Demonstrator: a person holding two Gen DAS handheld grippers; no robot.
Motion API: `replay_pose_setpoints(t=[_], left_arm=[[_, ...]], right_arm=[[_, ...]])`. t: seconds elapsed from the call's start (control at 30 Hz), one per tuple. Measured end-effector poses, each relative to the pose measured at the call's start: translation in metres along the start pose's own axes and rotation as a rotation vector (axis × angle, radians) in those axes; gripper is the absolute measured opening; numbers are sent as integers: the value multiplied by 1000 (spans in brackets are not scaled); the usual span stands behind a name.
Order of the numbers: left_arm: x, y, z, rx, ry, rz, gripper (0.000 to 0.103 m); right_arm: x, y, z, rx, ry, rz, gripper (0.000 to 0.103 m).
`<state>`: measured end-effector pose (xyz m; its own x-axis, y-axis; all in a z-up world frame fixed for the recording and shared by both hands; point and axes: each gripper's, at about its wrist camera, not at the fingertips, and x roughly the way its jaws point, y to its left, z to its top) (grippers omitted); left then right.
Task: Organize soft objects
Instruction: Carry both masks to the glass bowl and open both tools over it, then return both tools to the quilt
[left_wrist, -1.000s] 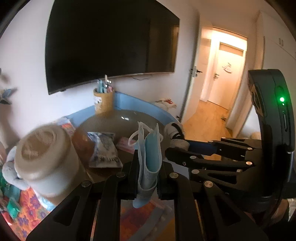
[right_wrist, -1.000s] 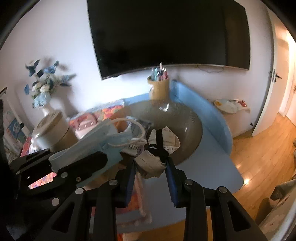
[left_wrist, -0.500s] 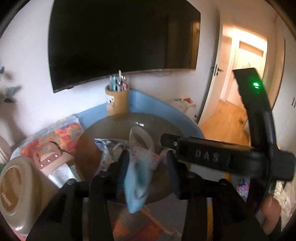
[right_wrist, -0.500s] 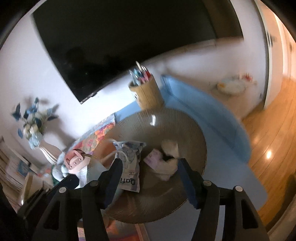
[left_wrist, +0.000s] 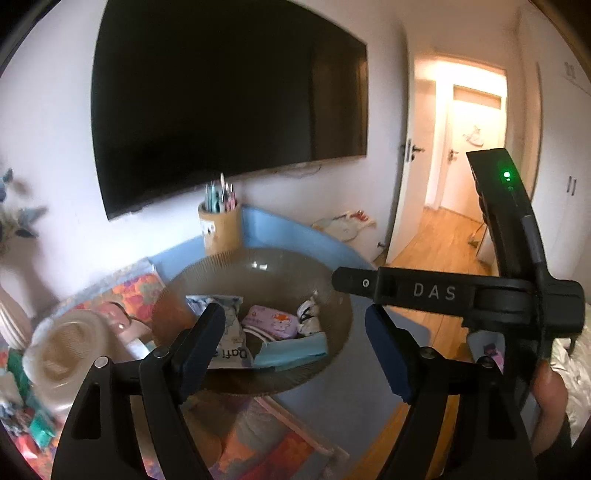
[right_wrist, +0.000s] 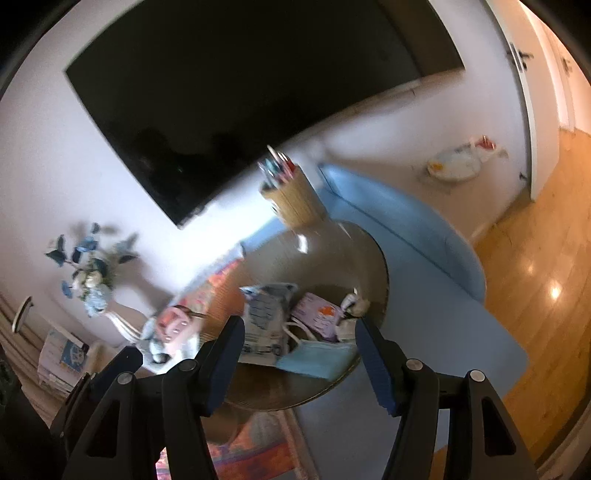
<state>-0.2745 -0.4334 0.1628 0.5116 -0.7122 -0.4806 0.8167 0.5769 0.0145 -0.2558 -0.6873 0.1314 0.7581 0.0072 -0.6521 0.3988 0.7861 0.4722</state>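
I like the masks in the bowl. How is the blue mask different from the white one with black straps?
The blue mask lies flat at the bowl's near edge; the white mask sits crumpled farther back. The blue mask is plain blue; the white mask has black straps. The blue mask looks wider. Both rest loose in the bowl, with no gripper touching them.

room above bowl (left_wrist: 332, 354) open; pen cup (left_wrist: 220, 230) blocks behind.

A pale blue table (left_wrist: 306, 236) stands against the wall. On it sit a wide brown bowl (left_wrist: 266, 273), a wooden pen cup (left_wrist: 219, 229) just behind the bowl, a flowered mat (left_wrist: 129, 291), and a cream lidded jar (left_wrist: 70, 350).
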Motion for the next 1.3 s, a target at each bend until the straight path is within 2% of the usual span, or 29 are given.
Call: replay_pose_setpoints(t=[0.03,0.17,0.3,0.4,0.47,0.53,0.6,0.67,0.73,0.8,0.9,1.03,1.13,1.3], left_arm=[[-11,-1,0,10,-20,0,84],[-49,10,5,-12,-72,-9,85],[-92,51,7,-87,-78,-14,85],[-133,94,3,-108,-94,91,85],[-167,127,0,-107,-120,215,85],[-206,160,1,-107,-150,370,85],[-239,188,0,-123,-160,483,88],[-268,211,-5,-155,-185,550,101],[-291,230,-15,-186,-204,599,103],[-302,246,-32,-202,-197,633,103],[-296,272,-64,-236,-129,629,103],[-250,305,-116,-276,16,579,103],[-203,331,-160,-343,118,531,103],[-156,364,-207,-500,182,382,103]], right_arm=[[-8,4,-1,-9,-18,7,61],[-37,25,-7,-48,-68,4,61],[-60,54,-18,-106,-97,58,61],[-74,91,-32,-211,-115,113,64],[-77,120,-42,-287,-120,148,72],[-77,151,-55,-349,-125,203,83],[-69,185,-69,-400,-99,288,84],[-56,219,-85,-442,-60,353,84],[-33,259,-108,-499,7,408,84],[-11,287,-128,-540,67,421,84],[26,330,-162,-605,169,394,84],[89,368,-204,-691,280,284,84],[136,377,-223,-715,353,215,84],[196,373,-238,-700,429,143,84]])
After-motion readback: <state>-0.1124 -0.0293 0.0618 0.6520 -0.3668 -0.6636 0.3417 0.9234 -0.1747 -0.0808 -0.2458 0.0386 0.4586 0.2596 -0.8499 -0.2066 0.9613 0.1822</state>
